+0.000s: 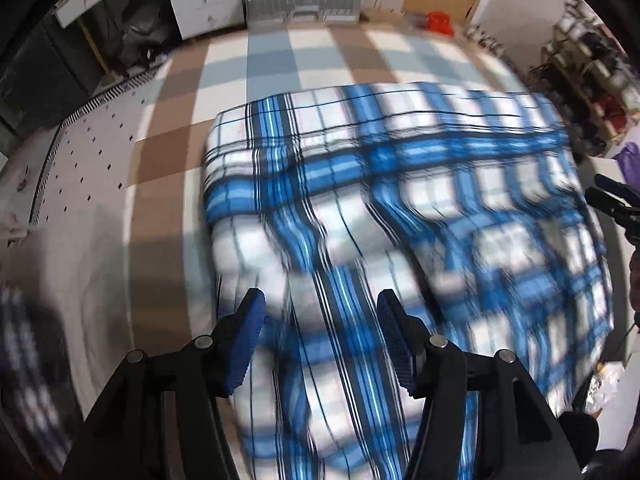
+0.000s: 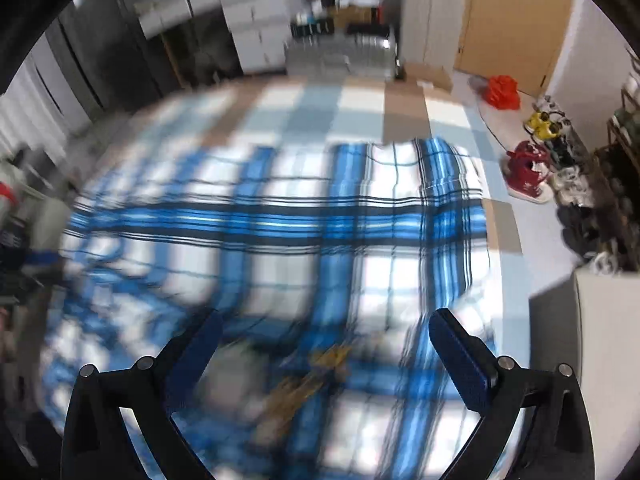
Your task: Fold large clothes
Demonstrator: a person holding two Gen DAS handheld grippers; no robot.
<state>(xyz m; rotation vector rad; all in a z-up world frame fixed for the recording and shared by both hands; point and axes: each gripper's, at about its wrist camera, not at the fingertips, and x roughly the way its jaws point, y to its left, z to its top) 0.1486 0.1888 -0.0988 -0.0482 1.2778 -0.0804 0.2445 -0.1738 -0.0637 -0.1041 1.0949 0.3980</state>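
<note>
A large blue-and-white plaid cloth lies spread on a checked mat, its far edge folded straight; the same plaid cloth fills the right wrist view. My left gripper hovers over its near part, jaws apart. The fabric under them is blurred and touches neither pad. My right gripper stands wide open above the cloth, with a small yellowish patch on the fabric below it. The right gripper's fingers also show at the cloth's right edge in the left wrist view.
White drawer units and clear plastic crates stand beyond the mat. A red bag, red shoes and a crowded shoe rack line the right side. A white perforated board lies to the left.
</note>
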